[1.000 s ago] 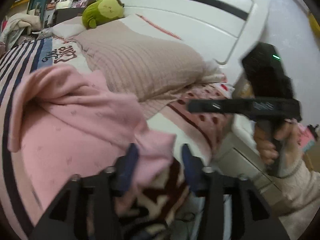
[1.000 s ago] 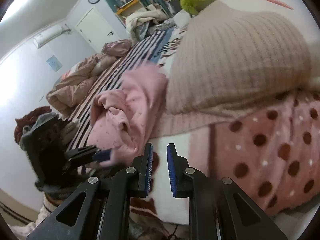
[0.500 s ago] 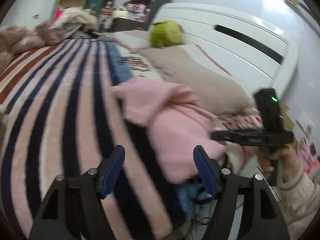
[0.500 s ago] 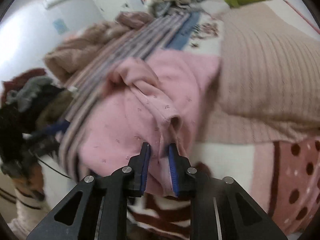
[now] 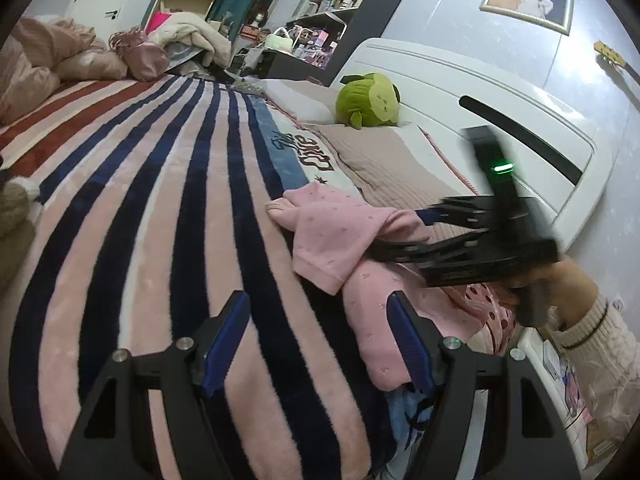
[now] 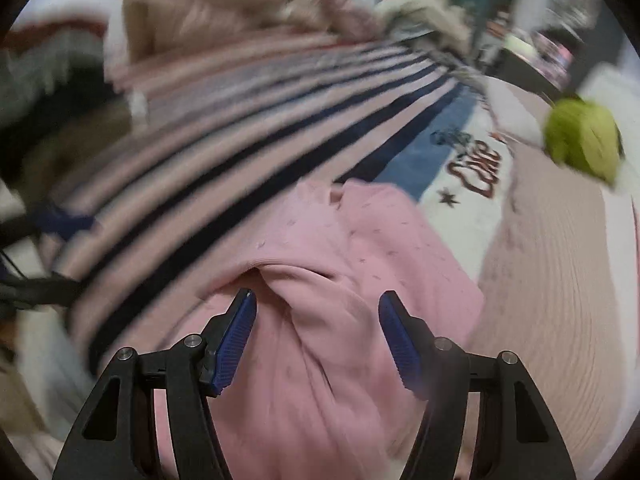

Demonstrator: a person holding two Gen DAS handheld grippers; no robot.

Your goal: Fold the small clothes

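Pink garment (image 6: pixel 340 280) lies bunched on the striped blanket (image 5: pixel 160 200), just beside the beige pillow (image 5: pixel 384 160). Right gripper (image 6: pixel 318 336) is opening over a fold, gripping nothing; left gripper (image 5: pixel 320 340) stands open and empty. Spreading it flat should probably precede folding.

Pale pink garment (image 5: pixel 332 236) with tiny darker specks, on blanket (image 5: pixel 140 208) striped pink, navy and, far left, dark red; green plush (image 5: pixel 368 100) against white headboard (image 5: pixel 500 96); beige ribbed pillow (image 5: pixel 384 160); blue pads (image 6: pixel 236 340) on black grippers; cream sleeve (image 5: pixel 592 340) at right.
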